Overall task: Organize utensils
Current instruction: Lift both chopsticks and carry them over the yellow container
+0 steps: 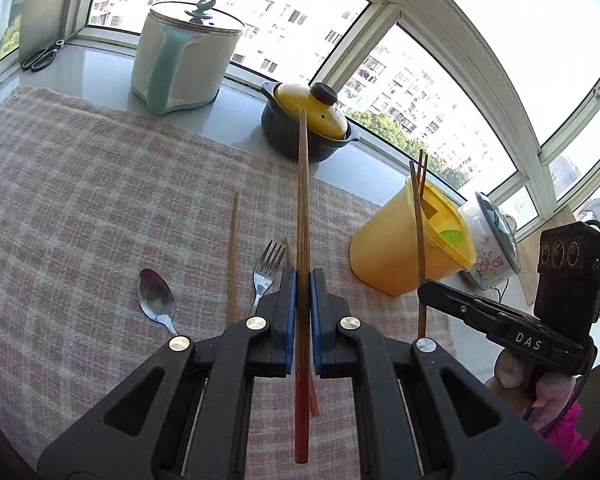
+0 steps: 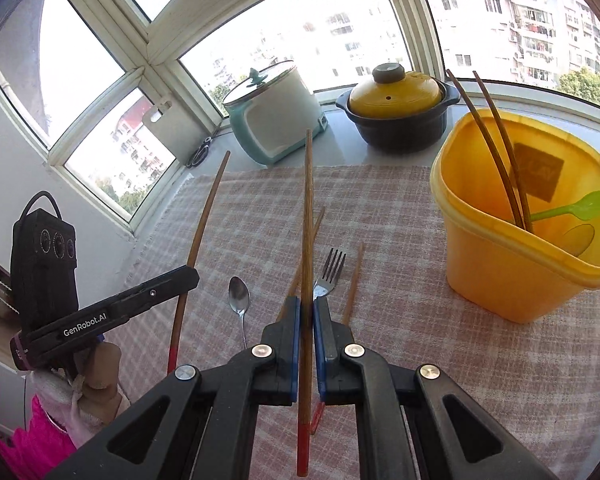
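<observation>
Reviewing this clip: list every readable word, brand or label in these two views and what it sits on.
"DAS": on the right gripper, along its black side.
"GenRobot.AI": on the left gripper, along its black side.
Dark label on the yellow container: seen through the wall, too faint to read.

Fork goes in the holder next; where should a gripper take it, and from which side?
Grip the fork at its narrow neck, below the tines, descending from above with jaws across its width. It lies flat on the checked cloth, chopsticks close either side, handle hidden behind the right gripper.

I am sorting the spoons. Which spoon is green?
The plastic spoon inside the yellow container; the metal spoon on the cloth is silver.
</observation>
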A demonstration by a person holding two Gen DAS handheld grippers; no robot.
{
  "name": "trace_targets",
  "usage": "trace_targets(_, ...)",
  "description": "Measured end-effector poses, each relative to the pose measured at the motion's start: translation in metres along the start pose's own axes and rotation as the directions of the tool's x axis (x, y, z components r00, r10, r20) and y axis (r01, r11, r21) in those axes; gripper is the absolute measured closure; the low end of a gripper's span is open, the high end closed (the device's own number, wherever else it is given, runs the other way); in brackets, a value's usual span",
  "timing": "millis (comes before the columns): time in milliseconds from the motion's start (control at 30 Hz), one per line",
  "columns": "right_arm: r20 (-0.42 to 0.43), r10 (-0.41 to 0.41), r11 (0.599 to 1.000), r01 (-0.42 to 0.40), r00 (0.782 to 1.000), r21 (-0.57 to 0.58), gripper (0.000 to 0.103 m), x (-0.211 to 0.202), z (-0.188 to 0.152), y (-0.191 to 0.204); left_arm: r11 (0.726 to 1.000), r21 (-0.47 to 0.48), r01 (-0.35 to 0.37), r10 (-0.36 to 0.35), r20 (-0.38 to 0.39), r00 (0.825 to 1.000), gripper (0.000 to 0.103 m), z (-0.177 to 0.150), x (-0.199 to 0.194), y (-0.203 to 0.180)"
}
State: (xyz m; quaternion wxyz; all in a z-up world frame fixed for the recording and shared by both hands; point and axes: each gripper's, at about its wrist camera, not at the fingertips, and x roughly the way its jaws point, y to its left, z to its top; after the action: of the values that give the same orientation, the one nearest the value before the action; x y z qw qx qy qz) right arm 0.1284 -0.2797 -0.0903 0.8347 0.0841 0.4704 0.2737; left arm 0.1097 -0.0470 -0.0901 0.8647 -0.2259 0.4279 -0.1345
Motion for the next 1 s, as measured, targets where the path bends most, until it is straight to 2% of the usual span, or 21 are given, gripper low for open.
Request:
trace_targets(533, 0.173, -0.030, 0.999, 0.027, 0.984, 0.017, 0.099, -0.088, 0.020, -0.052, 0.997, 0.038, 0.064, -0.067, 0.097, 0.993, 0.098, 0.022, 0.019, -0.079)
trace_targets(1000, 0.239, -0.036, 0.999, 0.034, 0.970, 0.013, 0.099, -0.111, 0.057, -0.096, 0.995, 0.048, 0.086, -0.091, 0.132, 0.987, 0.099, 0.046, 0.056, -0.130)
